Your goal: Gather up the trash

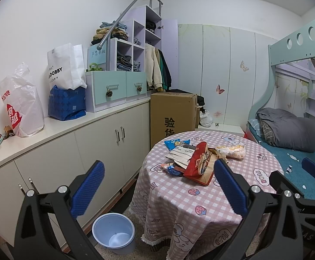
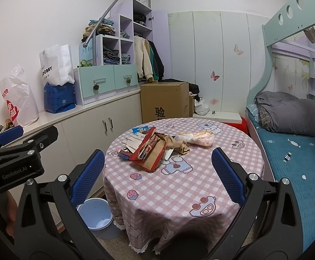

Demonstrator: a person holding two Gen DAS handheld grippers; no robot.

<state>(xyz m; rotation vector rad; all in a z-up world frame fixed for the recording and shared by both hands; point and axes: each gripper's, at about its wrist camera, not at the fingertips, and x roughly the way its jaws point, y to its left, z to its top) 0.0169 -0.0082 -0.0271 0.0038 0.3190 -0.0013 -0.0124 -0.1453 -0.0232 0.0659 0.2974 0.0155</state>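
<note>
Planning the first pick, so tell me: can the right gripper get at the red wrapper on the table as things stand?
Probably yes. The right gripper is open and empty, and the red wrapper lies on top of the pile with only bare tablecloth in front of it.

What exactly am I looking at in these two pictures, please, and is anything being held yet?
There is no robot: a person holds one pair of tongs in each hand, with a wide-angle camera on each. One picture looks along the left tongs, the other along the right tongs. Both are open and hold nothing. Ahead is a round table with a heap of wrappers on its checked cloth. A bin stands on the floor beside it.
</note>
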